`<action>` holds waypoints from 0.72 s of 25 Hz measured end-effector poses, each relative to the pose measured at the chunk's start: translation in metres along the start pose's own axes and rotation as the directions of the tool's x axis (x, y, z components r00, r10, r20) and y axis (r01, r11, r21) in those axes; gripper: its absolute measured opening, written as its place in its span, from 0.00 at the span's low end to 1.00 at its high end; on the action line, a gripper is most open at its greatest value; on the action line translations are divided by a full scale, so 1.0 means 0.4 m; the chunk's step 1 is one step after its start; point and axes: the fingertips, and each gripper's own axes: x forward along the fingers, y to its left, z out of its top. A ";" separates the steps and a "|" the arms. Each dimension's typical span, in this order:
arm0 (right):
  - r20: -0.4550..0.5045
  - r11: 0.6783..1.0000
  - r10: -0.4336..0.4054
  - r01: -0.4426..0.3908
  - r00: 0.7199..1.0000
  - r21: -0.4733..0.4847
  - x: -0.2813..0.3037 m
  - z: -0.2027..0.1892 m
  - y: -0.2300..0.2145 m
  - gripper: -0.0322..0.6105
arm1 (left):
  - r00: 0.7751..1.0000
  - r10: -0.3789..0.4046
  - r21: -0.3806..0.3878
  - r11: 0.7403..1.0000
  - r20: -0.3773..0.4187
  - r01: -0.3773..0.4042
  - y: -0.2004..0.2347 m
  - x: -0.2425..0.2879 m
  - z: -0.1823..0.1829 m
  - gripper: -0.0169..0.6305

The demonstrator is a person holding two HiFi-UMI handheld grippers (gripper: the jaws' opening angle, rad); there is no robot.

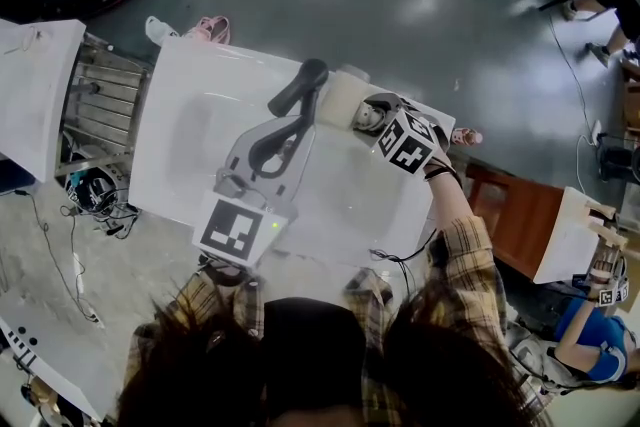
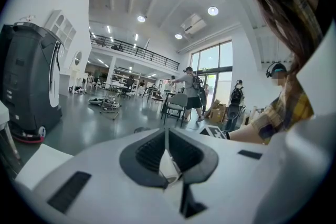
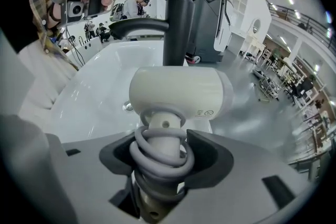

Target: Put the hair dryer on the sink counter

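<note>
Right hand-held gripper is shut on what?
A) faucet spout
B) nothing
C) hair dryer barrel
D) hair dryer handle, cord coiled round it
D: the right gripper view shows the right hand-held gripper closed on the cord-wrapped handle of the hair dryer, while the faucet stands behind it, untouched.

The hair dryer (image 3: 178,94) is cream, its cord (image 3: 161,157) grey; the faucet (image 3: 178,23) black, the sink counter (image 1: 175,105) white, the sleeve (image 1: 465,260) yellow plaid.
</note>
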 end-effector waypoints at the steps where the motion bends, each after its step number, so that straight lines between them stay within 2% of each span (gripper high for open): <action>1: -0.002 1.000 0.003 -0.003 1.000 -0.004 0.000 -0.001 -0.001 0.45 | 1.000 0.000 -0.001 1.000 -0.001 0.000 -0.001 -0.001 0.000 0.08; 7: 0.002 0.999 0.023 -0.023 1.000 0.022 0.003 -0.005 -0.003 0.46 | 1.000 0.004 -0.001 1.000 0.000 -0.004 0.002 -0.004 -0.004 0.08; 18: 0.002 1.000 -0.003 0.003 1.000 0.028 -0.007 -0.007 -0.009 0.46 | 1.000 0.017 0.000 1.000 0.018 -0.017 0.006 -0.015 0.008 0.08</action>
